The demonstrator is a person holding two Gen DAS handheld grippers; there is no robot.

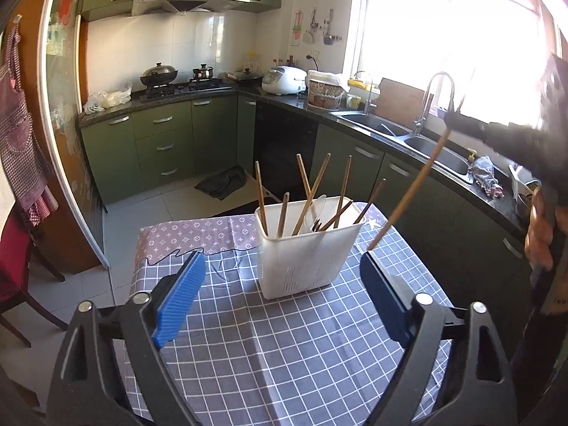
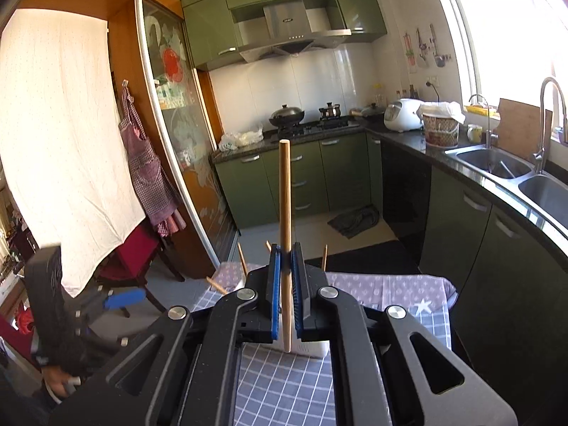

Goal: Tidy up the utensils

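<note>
Chopsticks (image 1: 305,195) are standing in the white holder (image 1: 309,252) on our checked tablecloth (image 1: 284,337). We are holding the left gripper (image 1: 284,273) spread wide and empty before it, while our right gripper (image 2: 285,284) is pinching one upright wooden chopstick (image 2: 285,191) above the holder.

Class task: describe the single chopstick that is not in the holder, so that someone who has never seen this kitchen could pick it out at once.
Start at the table with the checked blue cloth, where a white utensil holder stands full of wooden chopsticks. To the holder's right, one light wooden chopstick slants in the air. Unlike the others, it sits in no holder: the right gripper is shut on it.
</note>
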